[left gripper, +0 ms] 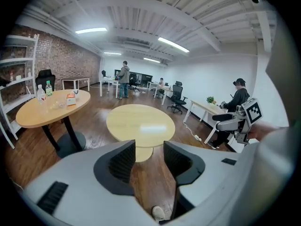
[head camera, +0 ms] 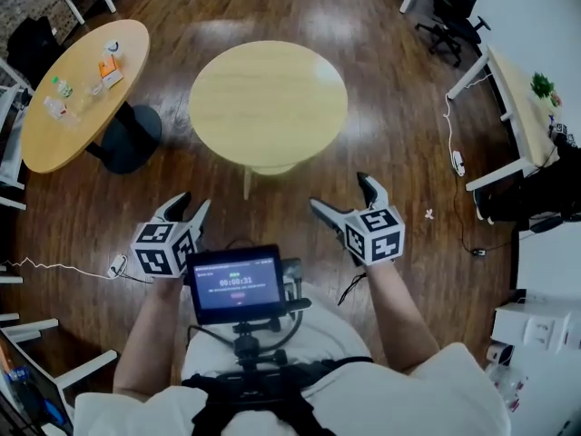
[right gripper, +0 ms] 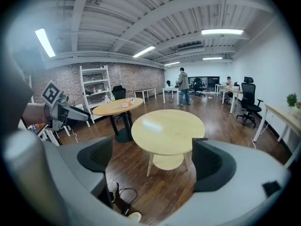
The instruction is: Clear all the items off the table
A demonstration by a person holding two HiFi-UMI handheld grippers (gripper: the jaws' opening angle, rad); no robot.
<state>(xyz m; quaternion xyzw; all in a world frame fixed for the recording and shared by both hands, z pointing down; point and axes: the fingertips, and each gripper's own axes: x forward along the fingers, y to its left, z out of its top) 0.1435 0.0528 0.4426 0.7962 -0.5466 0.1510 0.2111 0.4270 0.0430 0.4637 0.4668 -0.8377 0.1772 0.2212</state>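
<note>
A round pale wooden table (head camera: 268, 103) stands just ahead of me with a bare top, seen in all three views. An oval wooden table (head camera: 77, 107) at the left carries two bottles (head camera: 60, 87), a cup (head camera: 113, 47) and an orange box (head camera: 110, 74). My left gripper (head camera: 192, 203) hangs in the air short of the round table, its jaws a small way apart with nothing between them (left gripper: 149, 154). My right gripper (head camera: 339, 194) is level with it, jaws wide apart and empty (right gripper: 153, 159). Neither touches a table.
A small screen (head camera: 236, 282) is mounted on the person's chest. White desks (head camera: 508, 89) and black office chairs (head camera: 454, 16) line the right side. A white shelf (right gripper: 94, 91) stands by the brick wall. Cables lie on the dark wood floor (head camera: 54, 266). People stand far back.
</note>
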